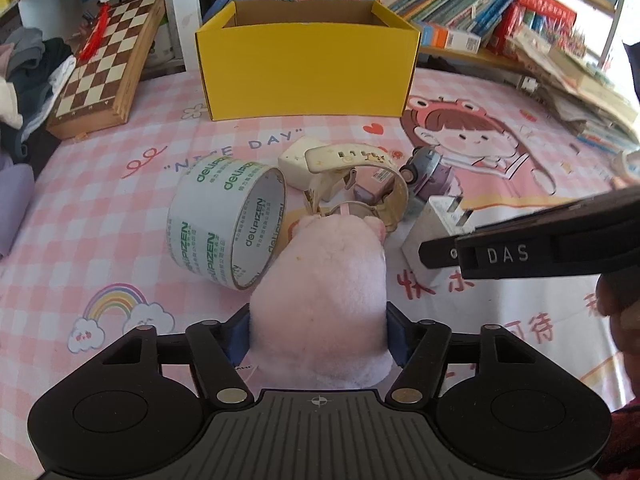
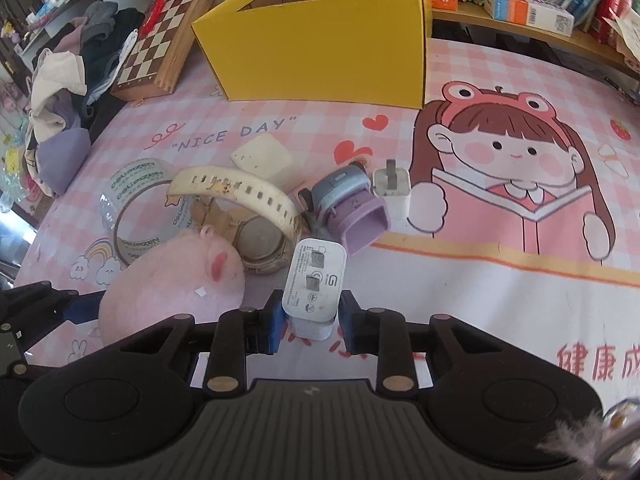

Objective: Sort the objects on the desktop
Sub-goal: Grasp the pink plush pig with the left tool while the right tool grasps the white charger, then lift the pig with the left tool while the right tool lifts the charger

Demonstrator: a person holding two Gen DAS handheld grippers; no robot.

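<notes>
Left gripper (image 1: 318,336) at bottom centre of its view is clamped on the pink plush toy (image 1: 320,280), tape roll (image 1: 228,220) just left. Right gripper (image 2: 308,328) pinches the white charger (image 2: 314,280) low centre; yellow box (image 2: 320,44) up top.

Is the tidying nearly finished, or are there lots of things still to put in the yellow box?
Just starting. The yellow box looks empty as far as I can see. The left gripper squeezes the pink plush toy; the right gripper straddles a white charger. The tape roll, watch, toy car and other chargers wait on the table.
</notes>
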